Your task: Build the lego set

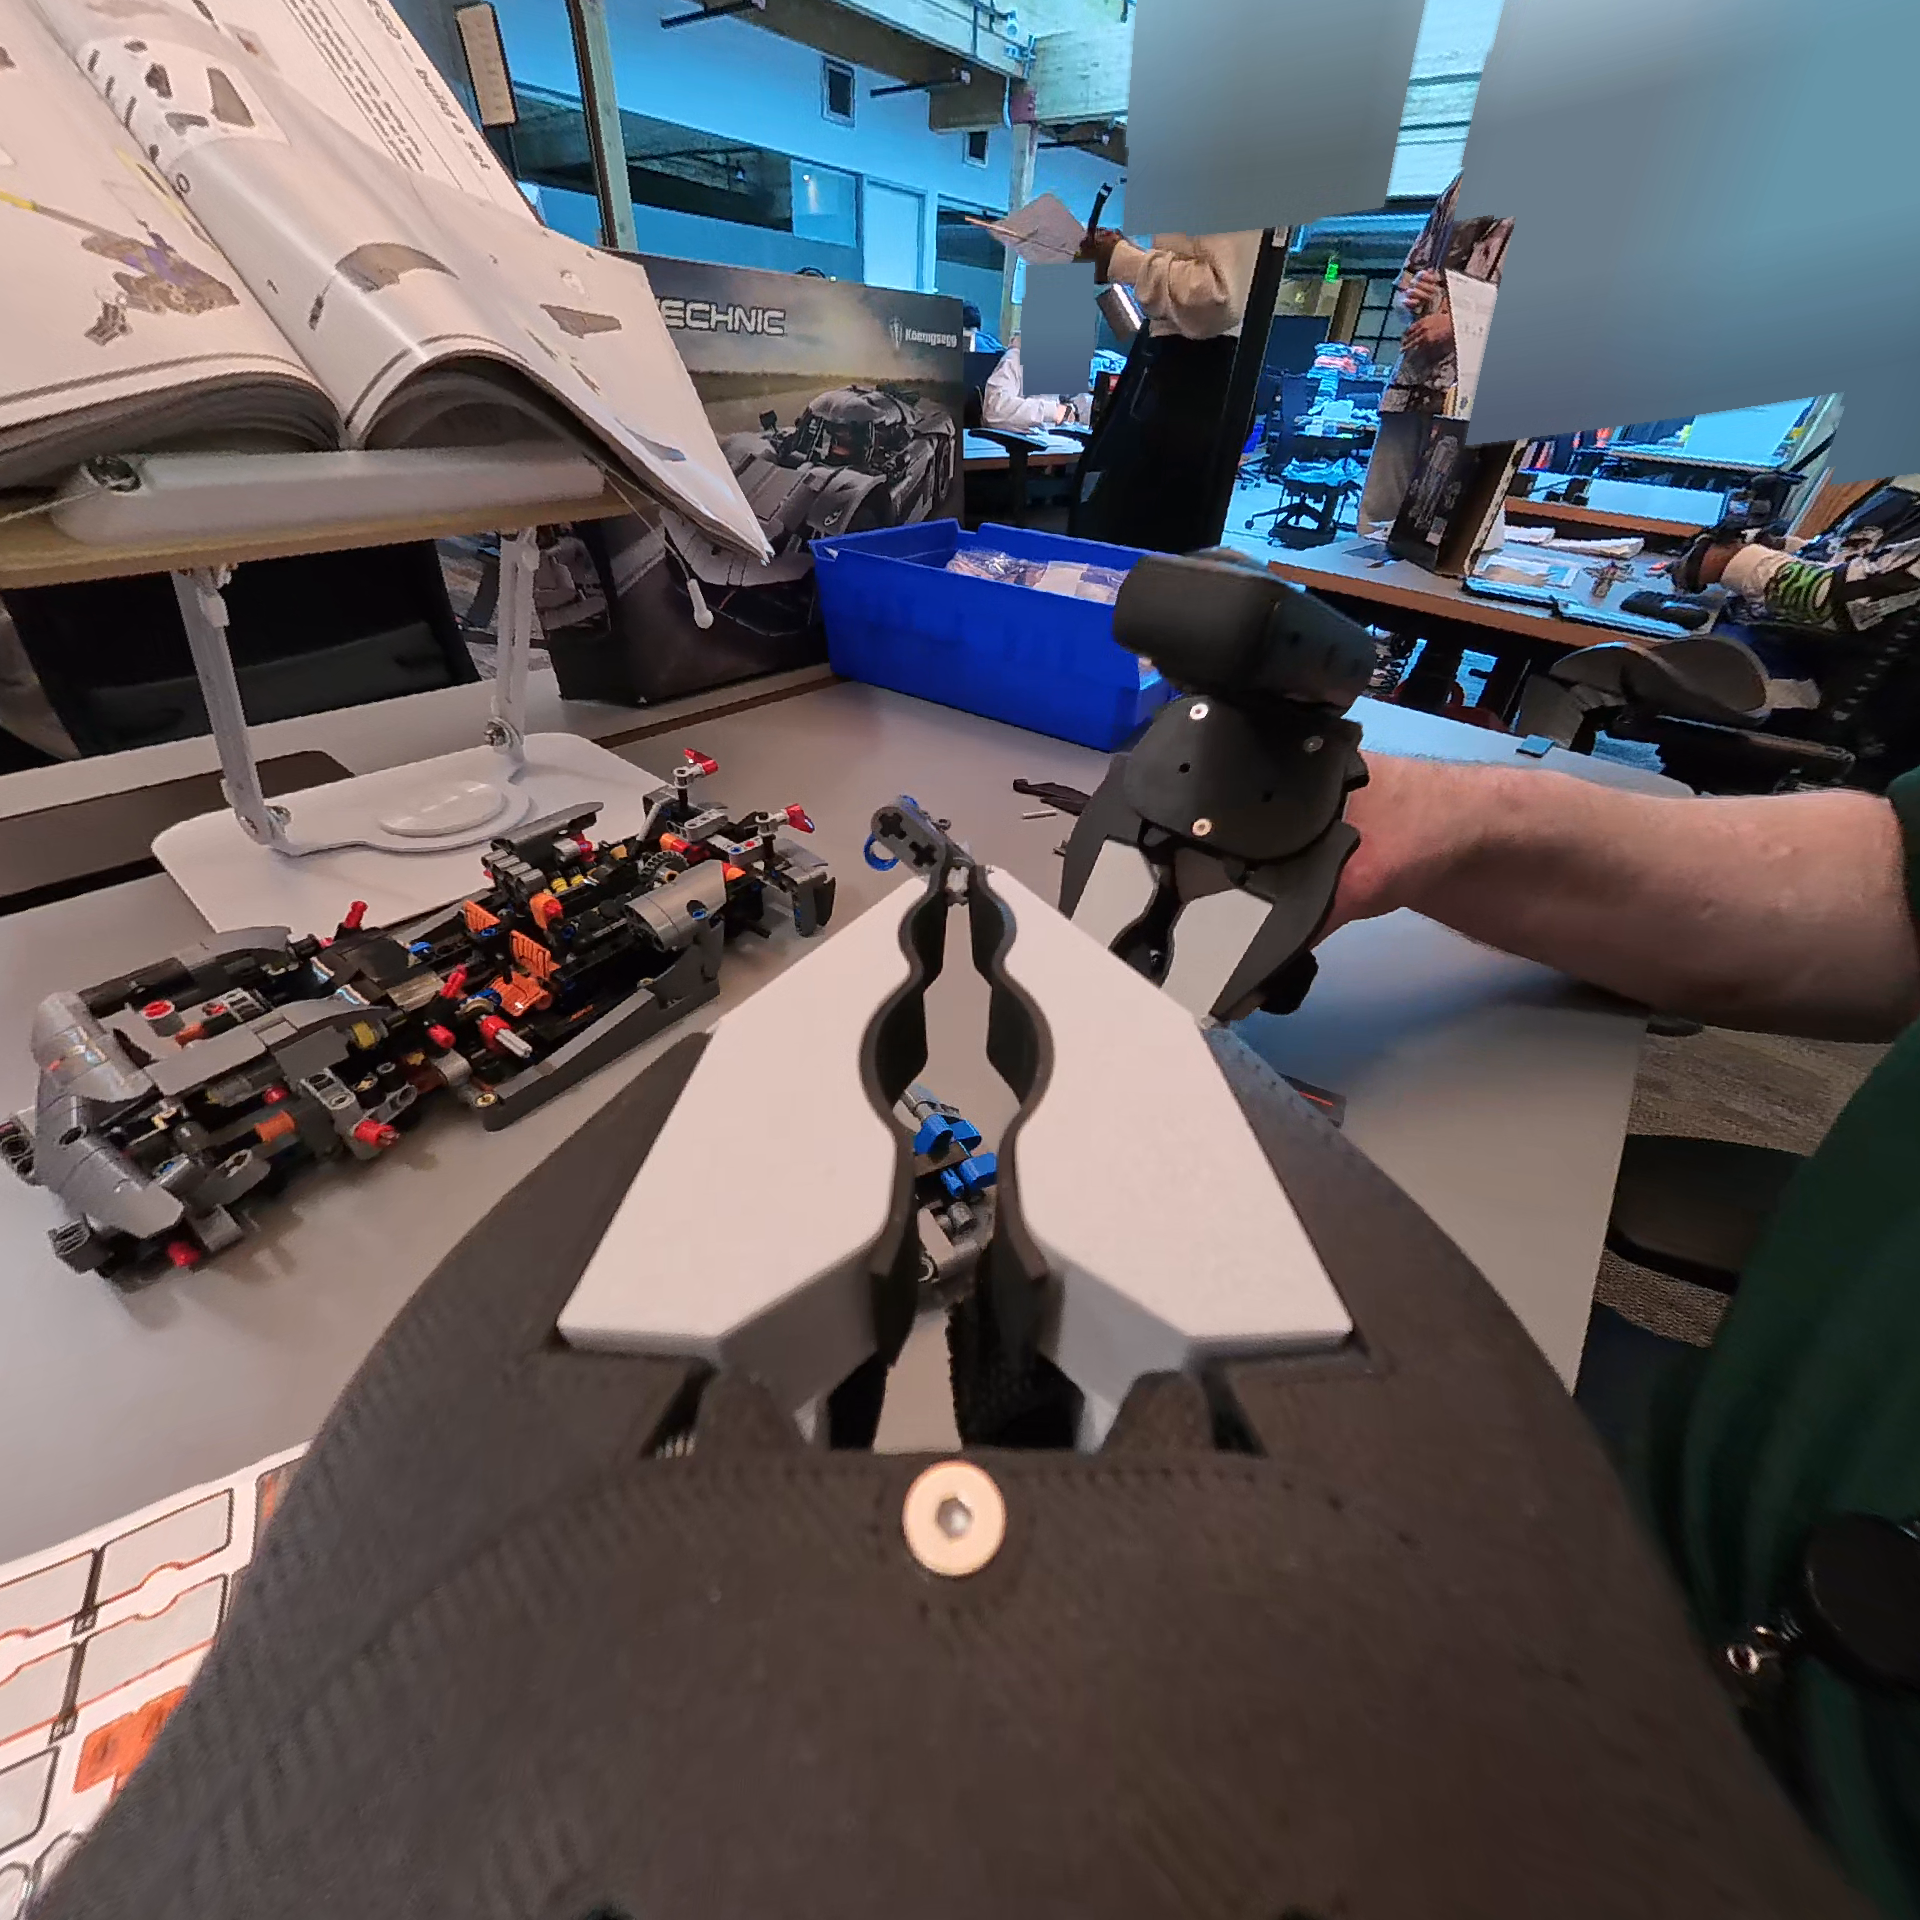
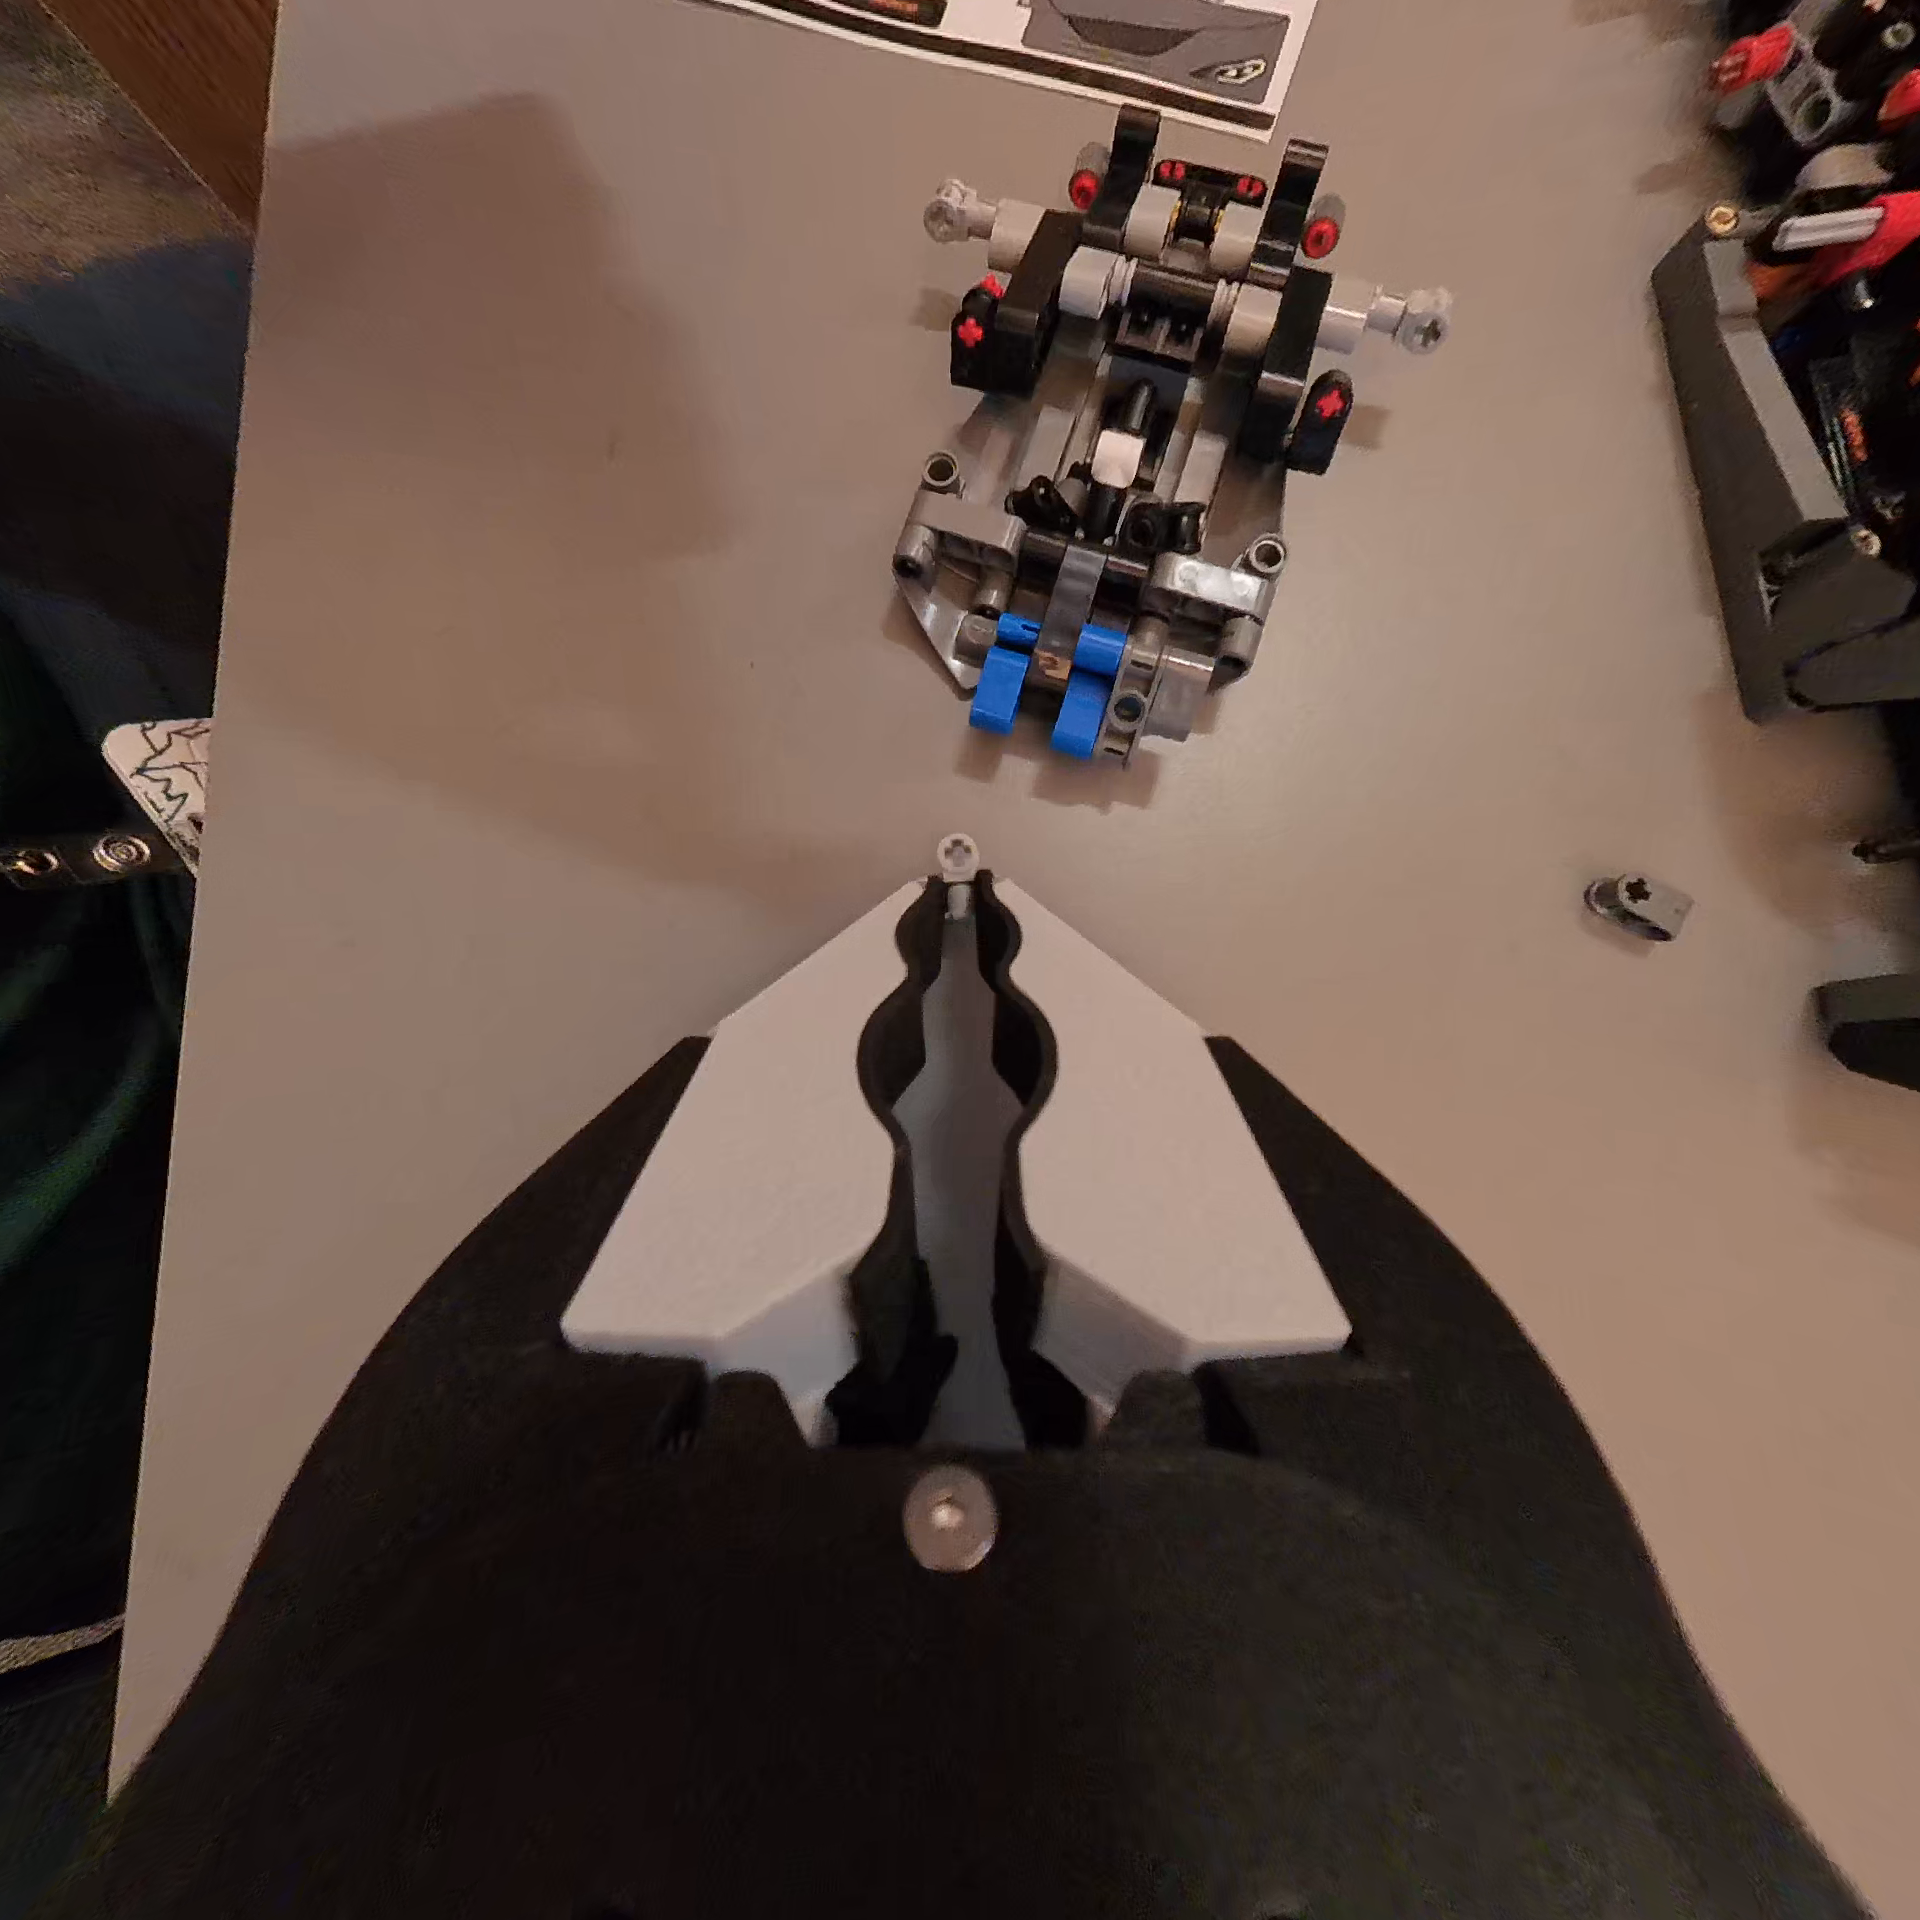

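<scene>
Both grippers are clamped — our left gripper [image 1: 961, 883] on a grey connector [image 1: 914, 840], our right gripper [image 2: 957, 883] on a pale axle pin [image 2: 957, 868] — so we line them up squarely before pressing.

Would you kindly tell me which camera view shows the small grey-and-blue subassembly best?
The right wrist view: the subassembly lies whole and unobstructed on the table. The left wrist view shows only slivers of it between the left gripper's fingers.

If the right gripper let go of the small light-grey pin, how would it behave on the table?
Pinched only at the right gripper tips, the light-grey pin looks round and tiny: likely to roll on the smooth table. Probably stiff and very light, so it could easily slip.
</scene>
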Motion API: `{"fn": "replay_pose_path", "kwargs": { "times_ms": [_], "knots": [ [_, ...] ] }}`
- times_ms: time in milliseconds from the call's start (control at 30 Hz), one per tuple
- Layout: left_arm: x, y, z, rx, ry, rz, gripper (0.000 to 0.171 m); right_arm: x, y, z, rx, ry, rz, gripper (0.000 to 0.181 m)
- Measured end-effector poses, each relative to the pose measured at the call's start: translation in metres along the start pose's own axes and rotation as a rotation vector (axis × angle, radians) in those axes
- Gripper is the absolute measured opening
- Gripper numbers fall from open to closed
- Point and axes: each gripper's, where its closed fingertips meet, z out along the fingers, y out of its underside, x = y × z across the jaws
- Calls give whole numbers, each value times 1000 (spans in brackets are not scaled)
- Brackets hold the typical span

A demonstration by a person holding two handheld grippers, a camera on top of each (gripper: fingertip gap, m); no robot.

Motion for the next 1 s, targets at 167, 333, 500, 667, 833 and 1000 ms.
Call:
{"fn": "replay_pose_path", "kwargs": {
  "times_ms": [167, 333, 500, 667, 833, 1000],
  "knots": [
    [-2, -3, 0, 7, -7, 5, 2, 4, -17, -17, 63, 21, -30, 3],
    [-4, -8, 3, 25, -15, 11, 2, 13, -43, -42, 157, 47, -42, 3],
    [-5, -11, 8, 37, -22, 10, 2, 26, -69, -65, 268, 71, -24, 3],
    [-4, -12, 17, 42, -13, 0, 2, 35, -79, -74, 349, 94, 13, 3],
    [-6, -12, 20, 43, -10, -10, 2, 42, -76, -76, 364, 110, 29, 3],
    [-8, -12, 17, 54, -14, -41, 2, 43, -74, -74, 372, 107, 33, 3]
  ]
}}
